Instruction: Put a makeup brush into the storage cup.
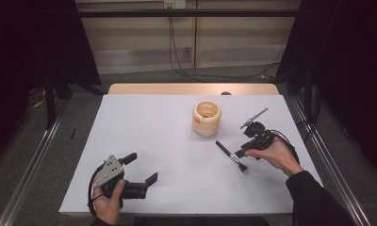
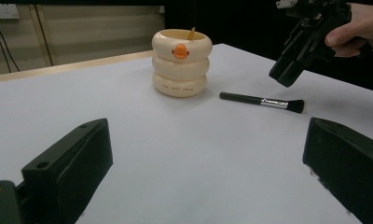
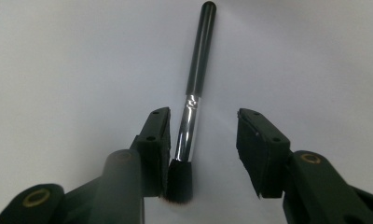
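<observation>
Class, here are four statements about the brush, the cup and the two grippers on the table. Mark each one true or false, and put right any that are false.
1. The brush lies flat on the table. True.
2. The right gripper is clamped shut on the brush. False: its jaws are apart, with the brush between them, close to one pad.
3. The cup stands upright with an orange mark on its side. True.
4. The left gripper holds the cup. False: its jaws are open on nothing, and the cup stands farther off.
</observation>
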Available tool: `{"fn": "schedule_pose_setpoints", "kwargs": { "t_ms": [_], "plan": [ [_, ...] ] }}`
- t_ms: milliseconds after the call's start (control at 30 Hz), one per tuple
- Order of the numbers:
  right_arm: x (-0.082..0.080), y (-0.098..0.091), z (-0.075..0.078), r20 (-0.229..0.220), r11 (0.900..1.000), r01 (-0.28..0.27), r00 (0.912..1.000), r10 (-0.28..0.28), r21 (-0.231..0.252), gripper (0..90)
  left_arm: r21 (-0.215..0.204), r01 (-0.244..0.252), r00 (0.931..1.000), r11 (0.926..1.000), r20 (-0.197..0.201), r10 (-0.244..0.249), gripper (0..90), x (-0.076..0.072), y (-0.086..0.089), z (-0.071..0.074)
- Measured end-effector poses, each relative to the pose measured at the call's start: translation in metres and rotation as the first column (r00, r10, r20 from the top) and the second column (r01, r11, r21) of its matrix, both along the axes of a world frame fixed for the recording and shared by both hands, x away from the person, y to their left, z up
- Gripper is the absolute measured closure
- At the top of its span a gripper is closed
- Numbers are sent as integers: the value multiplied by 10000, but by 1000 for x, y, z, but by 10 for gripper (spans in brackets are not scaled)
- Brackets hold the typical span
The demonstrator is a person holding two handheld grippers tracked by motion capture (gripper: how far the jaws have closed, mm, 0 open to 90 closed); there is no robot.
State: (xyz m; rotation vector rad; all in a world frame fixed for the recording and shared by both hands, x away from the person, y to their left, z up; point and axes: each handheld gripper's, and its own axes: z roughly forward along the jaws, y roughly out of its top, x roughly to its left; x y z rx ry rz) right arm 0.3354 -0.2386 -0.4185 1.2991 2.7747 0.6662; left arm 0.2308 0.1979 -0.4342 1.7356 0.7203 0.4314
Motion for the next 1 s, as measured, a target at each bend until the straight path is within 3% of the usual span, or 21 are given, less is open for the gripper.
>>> {"fn": "schedule_pose_setpoints", "kwargs": {
  "t_ms": [267, 533, 600, 1000],
  "plan": [
    [4, 5, -5, -560, 9993, -241, 9982, 226, -268, 587, -16, 65, 10000, 10000, 7, -65, 12, 0, 0, 0],
    [11, 13, -12, -933, 9973, -162, 9956, 95, -712, 567, 2, 55, 10000, 10000, 16, -55, 12, 0, 0, 0],
    [12, 16, -13, -1201, 9962, -154, 9927, 50, -853, 567, 14, -13, 10000, 10000, -43, 13, 12, -1, 0, 0],
    [15, 24, -25, -1301, 9904, -333, 9914, 158, -1339, 600, -58, 0, 10000, 10000, -49, 0, 11, -1, 0, -1]
  ]
}}
